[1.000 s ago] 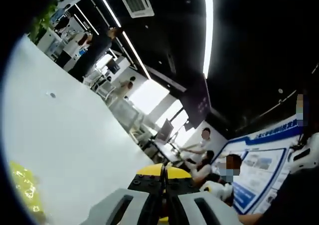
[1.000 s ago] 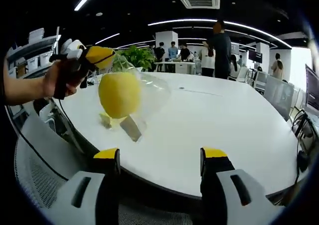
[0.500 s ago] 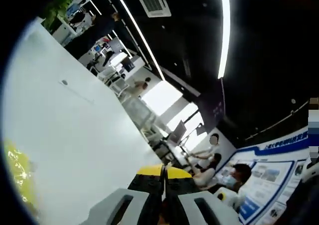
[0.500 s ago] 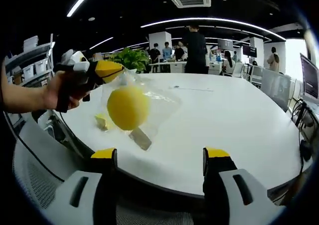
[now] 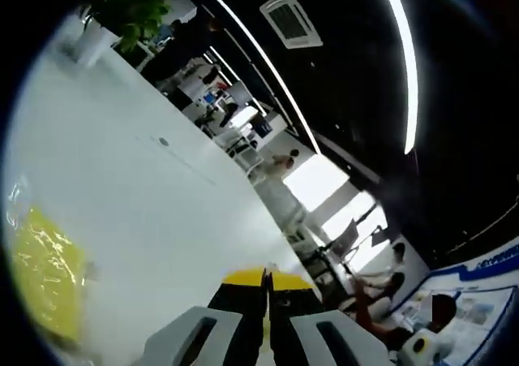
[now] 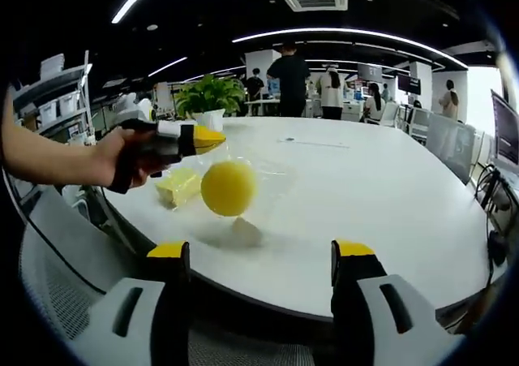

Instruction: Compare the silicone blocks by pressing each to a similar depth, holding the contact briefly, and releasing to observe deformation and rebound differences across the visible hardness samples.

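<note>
1. Above the white surface [image 6: 340, 212], the left tongs [image 6: 212, 139] pinch a clear bag [image 6: 261, 171] holding a yellow ball [image 6: 228, 188].
2. Right tongs [image 6: 261, 256] gape empty.
3. Yellow block [image 6: 178, 188] lies unpressed; comparison seems hardly begun.

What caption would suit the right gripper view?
Left gripper lifts a clear bag holding a yellow ball over the table.

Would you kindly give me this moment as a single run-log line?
left gripper: shut on clear bag, lifted above white table | bag holds yellow ball | right gripper: open, idle | yellow block: on table
</note>
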